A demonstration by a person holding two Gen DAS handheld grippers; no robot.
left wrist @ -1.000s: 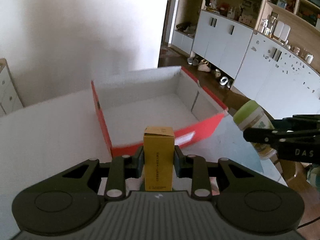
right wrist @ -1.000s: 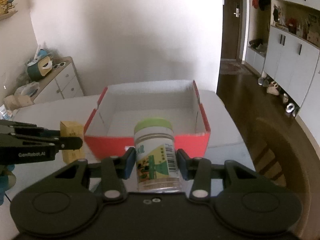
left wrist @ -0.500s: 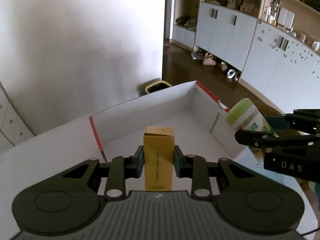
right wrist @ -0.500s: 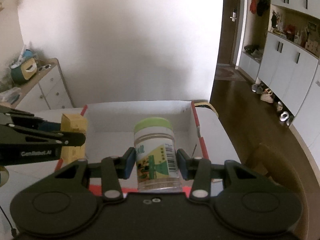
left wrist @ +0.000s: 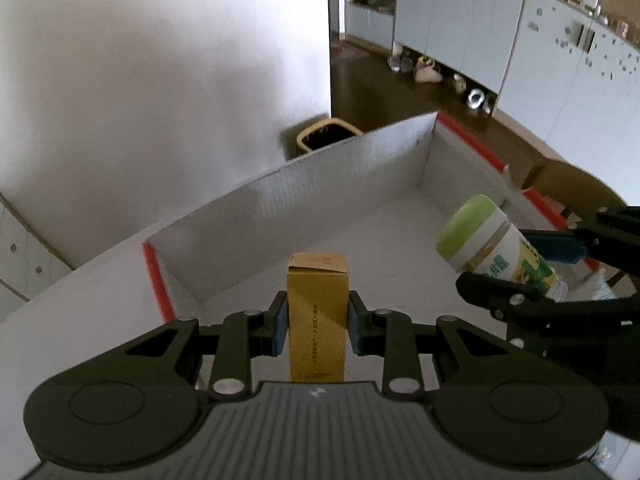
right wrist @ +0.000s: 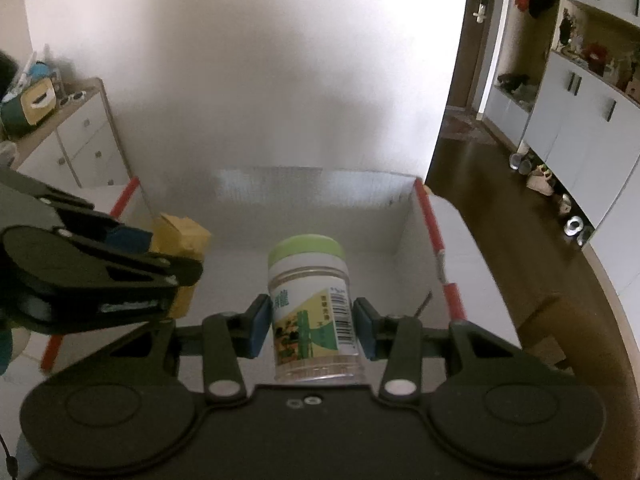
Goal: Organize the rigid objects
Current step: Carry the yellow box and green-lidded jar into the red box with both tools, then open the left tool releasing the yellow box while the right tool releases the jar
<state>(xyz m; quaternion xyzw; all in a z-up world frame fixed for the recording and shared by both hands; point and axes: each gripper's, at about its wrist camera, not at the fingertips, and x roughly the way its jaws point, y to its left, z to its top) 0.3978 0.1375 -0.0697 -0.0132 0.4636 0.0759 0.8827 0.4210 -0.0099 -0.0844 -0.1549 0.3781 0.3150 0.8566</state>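
Left wrist view: the left gripper has its jaws closed on a yellow carton, blue pads pressed to its two sides, the carton upright and standing above the pads. It hangs over the near left part of an open box with white inner walls and red rims. The red left rim runs just left of the carton; the box floor ahead and to the right of it is bare white. At the right, the right gripper grips a jar with a green lid, tilted with the lid leaning left, over the box's right side near the red right rim. The carton and the jar are well apart, with open floor between them. The box rests on a white worktop; beyond the far wall a bin stands on the dark floor beside the room wall.

Right wrist view: the right gripper has its jaws shut on the jar, pads on either side of the label, lid up. The jar sits over the middle of the box, clear of the far wall and of the red right rim. At the left, the left gripper holds the carton just inside the red left rim, apart from the jar. White cabinets line the room at the right.
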